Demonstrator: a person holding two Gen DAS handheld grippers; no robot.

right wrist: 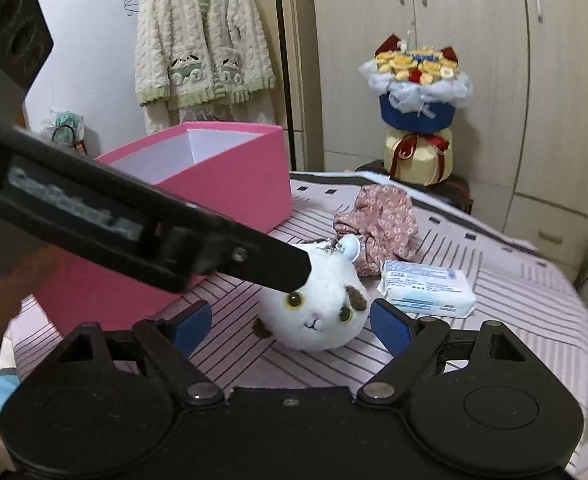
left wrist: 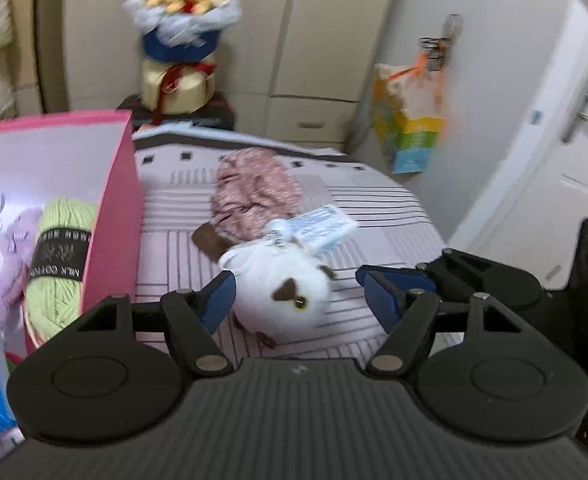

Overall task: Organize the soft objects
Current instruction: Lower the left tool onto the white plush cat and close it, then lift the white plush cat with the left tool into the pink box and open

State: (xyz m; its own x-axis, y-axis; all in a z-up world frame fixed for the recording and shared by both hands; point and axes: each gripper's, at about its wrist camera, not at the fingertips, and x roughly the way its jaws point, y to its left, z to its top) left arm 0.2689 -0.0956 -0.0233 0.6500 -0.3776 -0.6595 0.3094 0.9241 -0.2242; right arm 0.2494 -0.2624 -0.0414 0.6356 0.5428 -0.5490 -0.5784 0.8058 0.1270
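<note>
Left gripper (left wrist: pixel 300 296): jaws wide, flanking the white cat plush (left wrist: pixel 282 290), gripping nothing.
Right gripper (right wrist: pixel 290 322): jaws wide, astride the plush, empty.
Pink box (right wrist: pixel 230 184): far left.

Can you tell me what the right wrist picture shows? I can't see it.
A round white plush cat lies on a striped bed, between the open blue fingertips of the right gripper. Behind sit a pink box, floral cloth and tissue pack.

Black grippers, blue fingers (left wrist: pixel 219 298) (silver pivots)
</note>
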